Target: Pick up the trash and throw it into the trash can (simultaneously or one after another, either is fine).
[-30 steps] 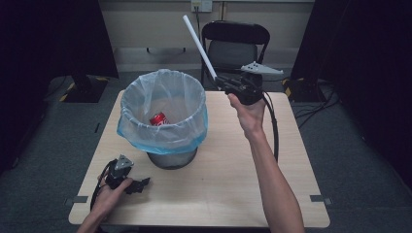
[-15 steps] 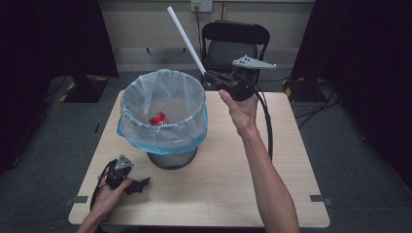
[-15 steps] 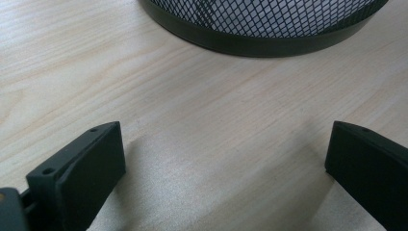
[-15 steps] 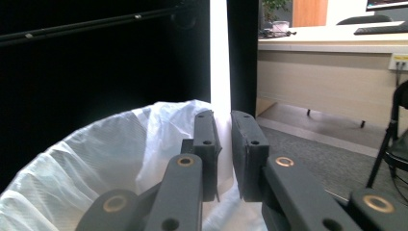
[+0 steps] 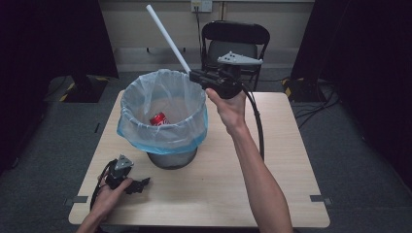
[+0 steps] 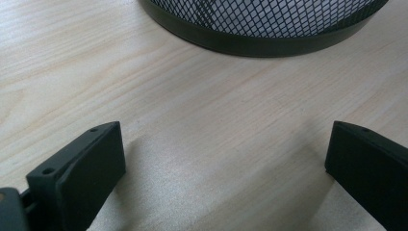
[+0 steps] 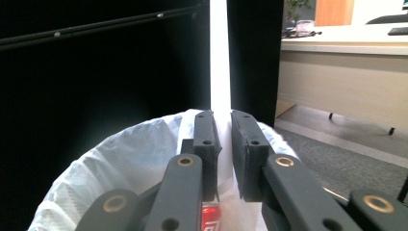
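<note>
Now my right gripper (image 5: 195, 75) clamps the white tube (image 5: 168, 38) between its jaws; my left gripper (image 5: 141, 184) rests wide open.

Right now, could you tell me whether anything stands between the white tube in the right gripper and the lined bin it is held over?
Nothing visible does. The right gripper is shut on the white tube at the far rim of the lined bin, whose mouth is open. Inside lies a red can, low at the bottom.

claws: 2, left claw (image 5: 141, 184), right claw (image 5: 193, 75)
white tubes: 1 (image 5: 167, 38)
mesh bins: 1 (image 5: 172, 160)
bin liners: 1 (image 5: 145, 131)
red cans: 1 (image 5: 159, 119)
desks: 1 (image 5: 291, 160)
folding chairs: 1 (image 5: 235, 36)
</note>
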Demonstrator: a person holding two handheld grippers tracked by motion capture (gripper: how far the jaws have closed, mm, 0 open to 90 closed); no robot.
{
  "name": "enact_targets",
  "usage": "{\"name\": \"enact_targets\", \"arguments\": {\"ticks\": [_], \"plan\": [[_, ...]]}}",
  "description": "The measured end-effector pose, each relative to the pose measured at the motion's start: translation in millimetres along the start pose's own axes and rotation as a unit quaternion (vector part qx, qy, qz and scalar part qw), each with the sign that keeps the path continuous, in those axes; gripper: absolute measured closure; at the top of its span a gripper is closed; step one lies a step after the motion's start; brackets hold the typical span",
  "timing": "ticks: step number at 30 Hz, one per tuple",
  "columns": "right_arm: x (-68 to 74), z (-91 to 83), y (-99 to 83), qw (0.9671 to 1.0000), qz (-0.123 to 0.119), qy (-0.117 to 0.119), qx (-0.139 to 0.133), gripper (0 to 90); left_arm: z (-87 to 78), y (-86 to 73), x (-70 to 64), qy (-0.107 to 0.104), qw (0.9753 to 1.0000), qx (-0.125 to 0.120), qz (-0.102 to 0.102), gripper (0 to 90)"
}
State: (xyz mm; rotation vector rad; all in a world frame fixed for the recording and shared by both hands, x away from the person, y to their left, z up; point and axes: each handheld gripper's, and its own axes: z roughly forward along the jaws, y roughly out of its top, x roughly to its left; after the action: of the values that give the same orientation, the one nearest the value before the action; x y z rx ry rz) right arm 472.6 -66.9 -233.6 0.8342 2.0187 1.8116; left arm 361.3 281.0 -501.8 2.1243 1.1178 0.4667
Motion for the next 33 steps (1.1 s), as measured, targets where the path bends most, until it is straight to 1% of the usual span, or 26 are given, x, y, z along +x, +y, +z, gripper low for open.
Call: {"name": "enact_targets", "arguments": {"ticks": [3,5,8,9,10,12,14,19,20,21,22,23,25,27,30,31,32,33], "plan": [[4.3,6.6,-1.8,0.9999,-0.003,0.009,0.011,81.9,0.0,0.0,0.0,0.0,1.0,0.0,0.0,0.0],[5.2,8.5,-2.5,0.9998,-0.004,0.013,0.013,81.9,-0.1,0.0,0.1,0.0,1.0,0.001,0.001,0.0],[9.5,15.6,-6.1,0.9993,-0.006,0.027,0.026,81.8,-0.1,0.0,0.1,0.0,1.0,0.001,0.001,0.0],[9.5,15.6,-6.1,0.9993,-0.006,0.027,0.026,81.8,-0.1,0.0,0.1,0.0,1.0,0.0,0.0,0.0],[11.5,18.4,-8.9,0.9988,-0.008,0.035,0.033,81.7,-0.1,0.0,0.1,0.0,1.0,0.0,0.0,0.0],[12.0,19.1,-9.9,0.9986,-0.008,0.039,0.036,81.6,-0.1,0.0,0.1,0.0,1.0,0.001,0.001,0.0],[14.0,21.3,-14.8,0.9978,-0.008,0.046,0.046,81.4,-0.1,0.0,0.1,0.0,1.0,0.001,0.001,0.0],[13.9,23.6,-21.5,0.9969,-0.009,0.052,0.059,80.3,-0.1,0.0,0.1,0.0,1.0,0.0,0.001,0.0],[13.7,23.8,-22.2,0.9967,-0.008,0.053,0.06,78.3,-0.1,0.0,0.1,0.0,1.0,0.0,0.001,0.0],[13.6,23.8,-23.1,0.9972,-0.009,0.047,0.058,72.5,-0.1,0.0,0.1,0.0,1.0,0.0,0.001,0.0],[13.1,23.7,-23.3,0.9973,-0.007,0.044,0.058,69.2,-0.1,0.0,0.1,0.0,1.0,0.001,0.001,0.0],[12.1,23.7,-23.5,0.9974,-0.005,0.044,0.057,64.0,-0.1,0.0,0.1,0.0,1.0,0.001,0.001,0.0],[9.9,24.1,-23.4,0.9974,-0.003,0.043,0.058,57.6,0.0,0.0,0.1,-0.001,1.0,0.001,0.0,0.0],[9.3,24.1,-23.1,0.9973,-0.003,0.042,0.059,56.5,0.0,0.0,0.1,-0.001,1.0,0.0,0.0,0.0],[7.2,23.2,-21.1,0.9976,-0.001,0.04,0.056,52.1,-0.1,0.0,0.1,0.0,1.0,0.0,0.001,0.0],[7.2,23.2,-21.1,0.9976,-0.001,0.04,0.056,52.1,-0.1,0.0,0.1,0.0,1.0,0.0,0.0,0.0],[6.9,22.7,-19.8,0.9978,-0.001,0.038,0.055,48.7,0.0,0.0,0.0,-0.001,1.0,0.0,0.0,0.0],[6.9,22.7,-19.8,0.9978,-0.001,0.038,0.055,48.7,-0.1,0.0,0.2,0.0,1.0,0.001,0.001,0.0]]}}
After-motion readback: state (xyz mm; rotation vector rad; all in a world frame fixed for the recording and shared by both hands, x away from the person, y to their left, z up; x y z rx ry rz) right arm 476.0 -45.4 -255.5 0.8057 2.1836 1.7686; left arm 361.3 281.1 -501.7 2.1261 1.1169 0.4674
